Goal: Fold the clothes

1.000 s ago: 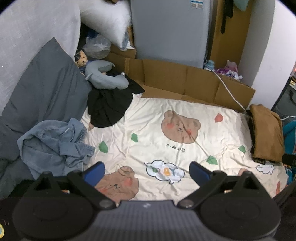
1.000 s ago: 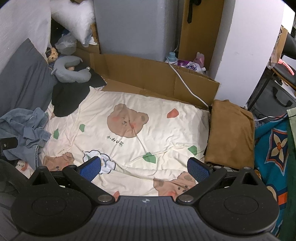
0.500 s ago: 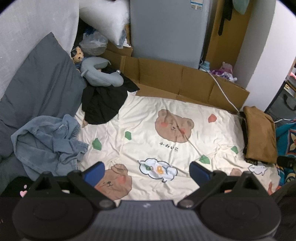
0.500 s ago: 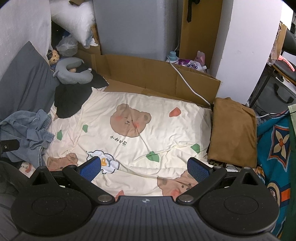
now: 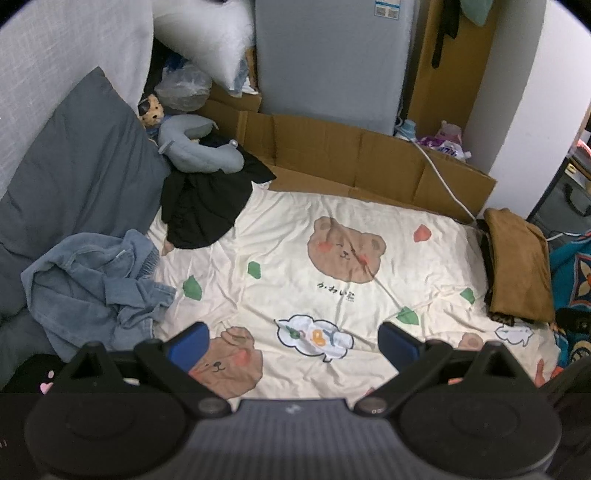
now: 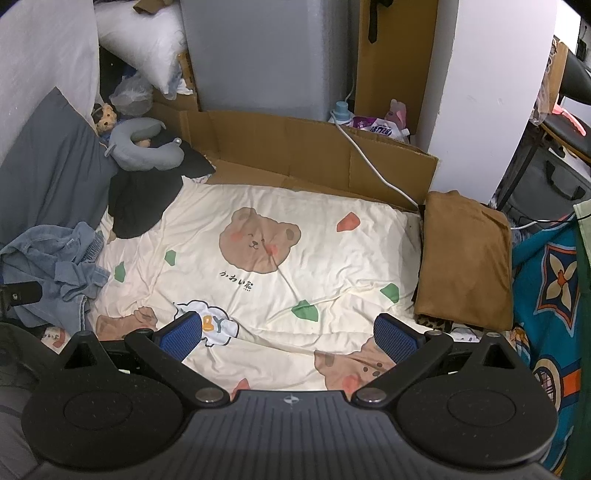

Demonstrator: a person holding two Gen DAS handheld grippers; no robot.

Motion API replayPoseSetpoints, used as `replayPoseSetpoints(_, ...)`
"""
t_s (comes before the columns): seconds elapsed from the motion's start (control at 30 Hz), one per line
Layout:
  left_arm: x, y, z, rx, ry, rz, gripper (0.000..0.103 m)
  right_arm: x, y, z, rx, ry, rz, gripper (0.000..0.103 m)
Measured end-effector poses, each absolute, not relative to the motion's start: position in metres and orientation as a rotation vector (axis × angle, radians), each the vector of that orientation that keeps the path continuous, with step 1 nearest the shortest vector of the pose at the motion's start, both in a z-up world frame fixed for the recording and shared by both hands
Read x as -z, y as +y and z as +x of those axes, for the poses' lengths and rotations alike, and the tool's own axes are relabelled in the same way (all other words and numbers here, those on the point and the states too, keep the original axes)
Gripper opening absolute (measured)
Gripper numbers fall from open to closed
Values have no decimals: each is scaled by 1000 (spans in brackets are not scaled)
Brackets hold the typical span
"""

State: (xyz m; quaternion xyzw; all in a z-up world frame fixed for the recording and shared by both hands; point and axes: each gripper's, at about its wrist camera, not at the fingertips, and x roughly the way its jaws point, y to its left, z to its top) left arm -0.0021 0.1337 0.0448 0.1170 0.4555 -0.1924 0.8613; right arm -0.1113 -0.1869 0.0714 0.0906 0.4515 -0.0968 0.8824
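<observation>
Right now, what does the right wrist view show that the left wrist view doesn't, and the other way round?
Only the right wrist view shows the dark chair at the far right and the leopard-print edge under the brown folded garment.

Only the left wrist view shows the label on top of the grey cabinet and a pink heart mark at lower left.

Both show the bear-print sheet, crumpled denim garment, black garment, grey neck pillow and open, empty jaws on both grippers.
</observation>
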Motion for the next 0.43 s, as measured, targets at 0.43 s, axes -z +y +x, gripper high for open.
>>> replayPoseSetpoints(0.43, -44, 134, -3, 399, 952, 253, 99, -71, -189, -114, 204, 936, 197, 102)
